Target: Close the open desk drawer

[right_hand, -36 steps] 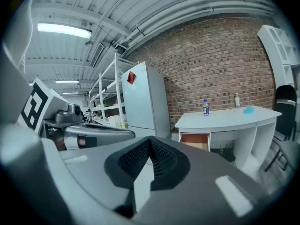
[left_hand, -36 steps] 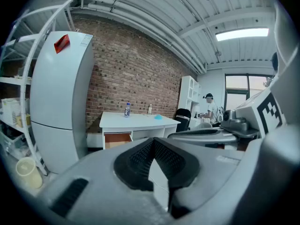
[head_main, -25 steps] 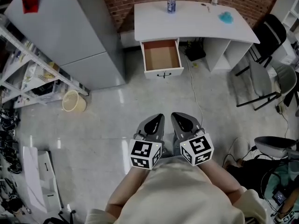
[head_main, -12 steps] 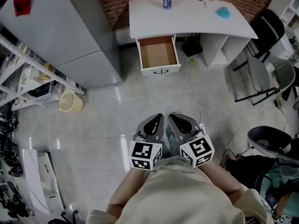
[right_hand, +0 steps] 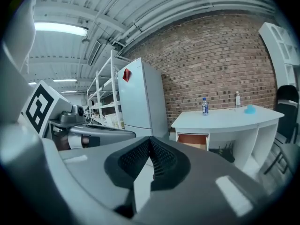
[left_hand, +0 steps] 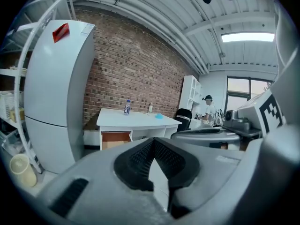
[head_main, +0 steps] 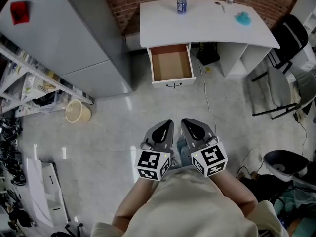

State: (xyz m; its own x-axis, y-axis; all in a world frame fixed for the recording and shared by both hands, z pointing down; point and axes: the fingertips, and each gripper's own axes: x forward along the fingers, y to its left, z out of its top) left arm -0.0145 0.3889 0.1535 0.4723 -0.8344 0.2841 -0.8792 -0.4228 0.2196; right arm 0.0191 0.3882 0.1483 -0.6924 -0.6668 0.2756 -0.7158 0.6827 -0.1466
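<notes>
The left tongs point(head_main: 167, 126) and right tongs point(head_main: 187, 126) are both closed and empty, side by side above the floor point(head_main: 113, 127). Well ahead, the drawer point(head_main: 171, 65) stands open under the white worktop point(head_main: 207, 26).

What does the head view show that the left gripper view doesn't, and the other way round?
Only the head view: the drawer seen from above, its bottom bare, a cable on the floor, and the holder's beige-clad torso. Only the left gripper view: the ceiling light, a window and a person standing far off. Both: the white desk, that open drawer, the bottle, the grey fridge, the beige bucket and the shut left gripper.
</notes>
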